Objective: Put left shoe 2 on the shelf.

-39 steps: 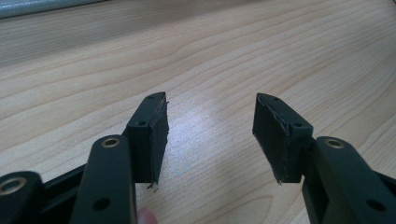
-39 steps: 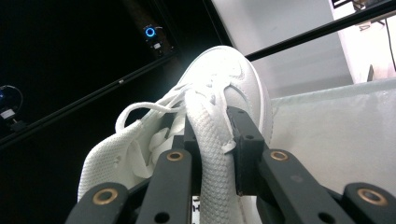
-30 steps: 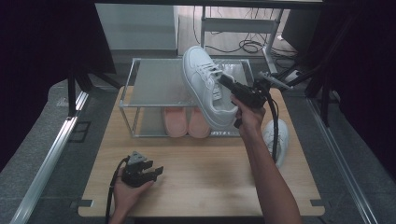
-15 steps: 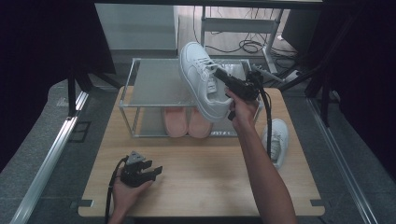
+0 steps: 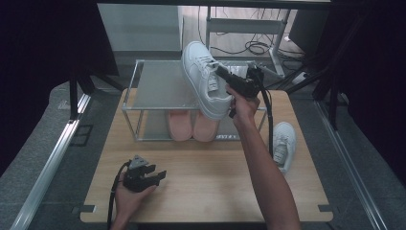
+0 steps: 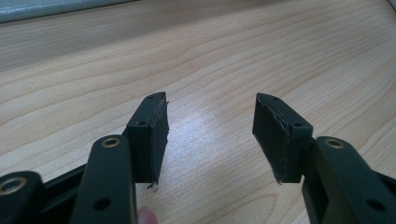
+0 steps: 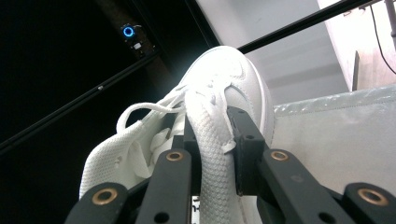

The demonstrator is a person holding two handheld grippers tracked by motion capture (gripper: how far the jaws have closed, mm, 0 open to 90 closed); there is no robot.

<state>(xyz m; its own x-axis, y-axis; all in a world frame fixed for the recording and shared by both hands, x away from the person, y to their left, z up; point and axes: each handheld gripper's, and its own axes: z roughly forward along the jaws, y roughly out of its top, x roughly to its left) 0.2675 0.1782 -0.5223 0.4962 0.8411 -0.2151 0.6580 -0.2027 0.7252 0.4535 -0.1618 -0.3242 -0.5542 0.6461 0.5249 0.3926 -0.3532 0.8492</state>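
A white sneaker (image 5: 205,85) hangs tilted above the top of a metal-framed rack (image 5: 158,84), toe pointing away. My right gripper (image 5: 223,76) is shut on it. In the right gripper view the jaws pinch a padded white part of the sneaker (image 7: 233,74) near the laces, and my right gripper (image 7: 212,135) points up along the shoe. My left gripper (image 5: 155,175) rests on the wooden table (image 5: 210,187) near its front left, held in a hand. In the left gripper view my left gripper (image 6: 210,126) stands open over bare wood with nothing between its pads.
A pair of pink shoes (image 5: 191,125) sits on the rack's lower level. A second white sneaker (image 5: 283,143) lies on the table to the right of my right forearm. Cables and a table frame lie on the floor behind the rack.
My right hand has carried the white sneaker a little to the left, further over the rack's top. The left gripper has stayed in place.
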